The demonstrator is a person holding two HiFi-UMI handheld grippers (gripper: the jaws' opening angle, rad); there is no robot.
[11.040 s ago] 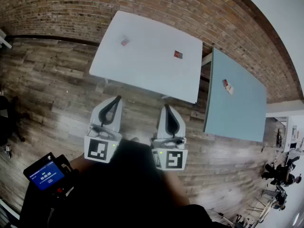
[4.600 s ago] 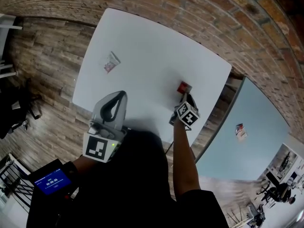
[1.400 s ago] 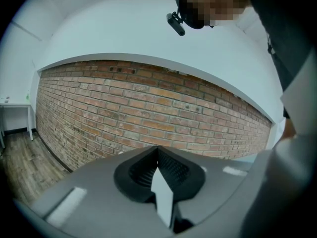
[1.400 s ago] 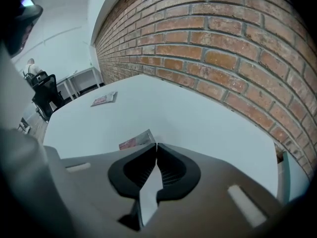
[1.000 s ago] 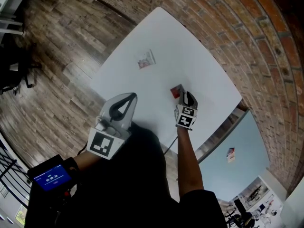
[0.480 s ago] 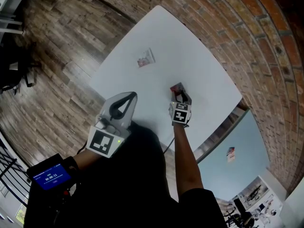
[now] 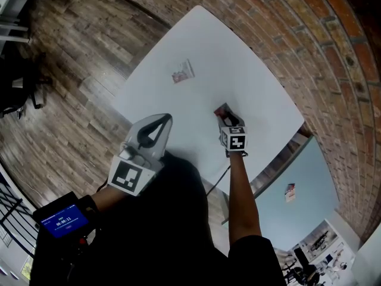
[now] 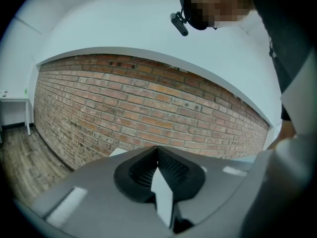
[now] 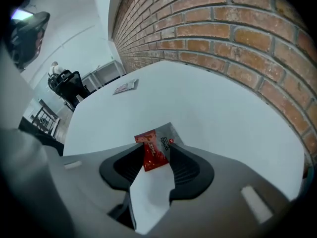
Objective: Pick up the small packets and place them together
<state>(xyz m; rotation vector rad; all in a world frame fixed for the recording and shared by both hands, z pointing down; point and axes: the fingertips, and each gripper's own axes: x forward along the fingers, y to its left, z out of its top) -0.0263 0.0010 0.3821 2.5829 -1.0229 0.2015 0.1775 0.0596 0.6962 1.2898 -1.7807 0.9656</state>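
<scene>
Fingers of the right gripper stand released and wide, the jaws having just been opening, and the red packet sits right between the 2 tips! It lies flat on the white table, bare tabletop showing on either side of it, so nothing is squeezing it. From the head view, the right gripper tips steeply down onto the table, its marker cube facing up, with the red packet peeking out at its 11 o'clock.

Over to the left gripper: it hangs off the table's near edge at 8 o'clock from the right one, pointing nearly level. In its own view the left gripper has its fingers clenched tight together, nothing between them, with the brick wall ahead.

A 2nd small packet, pale with a touch of red, lies well apart at 10 o'clock from the red one; the right gripper view catches it far across the table at 11 o'clock. A 3rd packet rests on the blue-green table, off at 4 o'clock from the white table.
</scene>
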